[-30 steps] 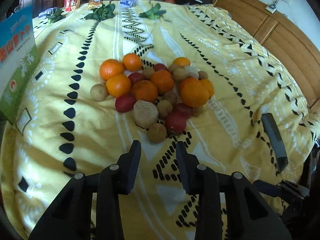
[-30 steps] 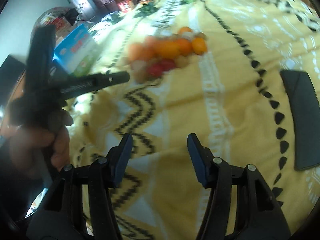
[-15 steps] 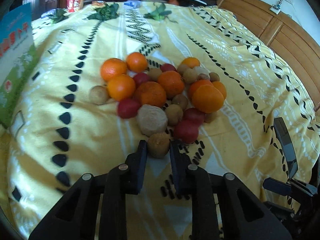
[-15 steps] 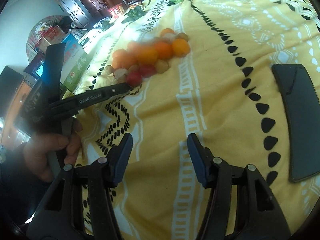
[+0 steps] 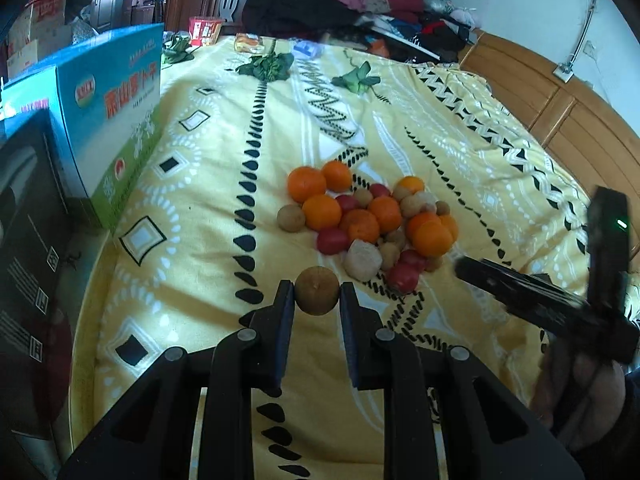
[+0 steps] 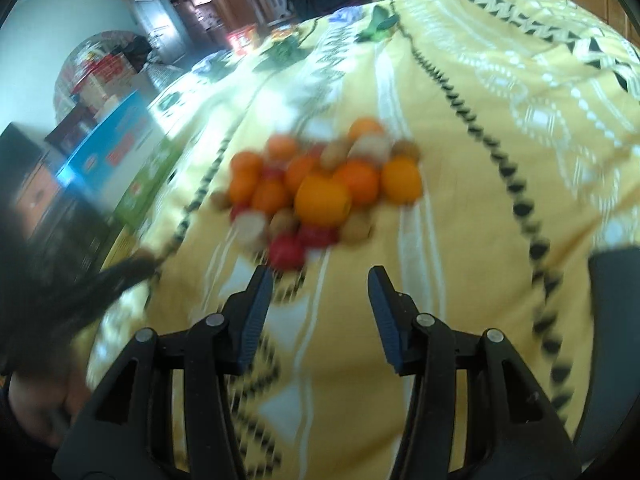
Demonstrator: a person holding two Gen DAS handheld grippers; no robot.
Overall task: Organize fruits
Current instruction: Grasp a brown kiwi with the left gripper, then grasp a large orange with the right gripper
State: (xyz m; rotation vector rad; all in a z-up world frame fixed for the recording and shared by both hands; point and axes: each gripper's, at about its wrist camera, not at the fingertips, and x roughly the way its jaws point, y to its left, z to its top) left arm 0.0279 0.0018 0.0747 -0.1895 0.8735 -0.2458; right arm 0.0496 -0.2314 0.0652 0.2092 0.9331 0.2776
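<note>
A pile of fruit (image 5: 368,216) lies on the yellow patterned bedspread (image 5: 200,208): oranges, red fruits and small brown fruits. My left gripper (image 5: 317,296) is shut on a round brown fruit (image 5: 317,290) and holds it just in front of the pile, to its left. My right gripper (image 6: 320,280) is open and empty, close in front of the pile (image 6: 320,188), which is blurred in the right wrist view. The right gripper also shows in the left wrist view (image 5: 540,300) at the right.
A blue and green box (image 5: 116,120) stands at the left edge of the bed, with a black box (image 5: 28,240) beside it. Leafy greens (image 5: 268,66) lie at the far end. A wooden headboard (image 5: 560,112) runs along the right. A dark flat object (image 6: 616,320) lies at the right.
My left gripper closed on the nearest brown fruit and lifted it back and to the left, away from the pile. My right gripper swung in toward the pile.
</note>
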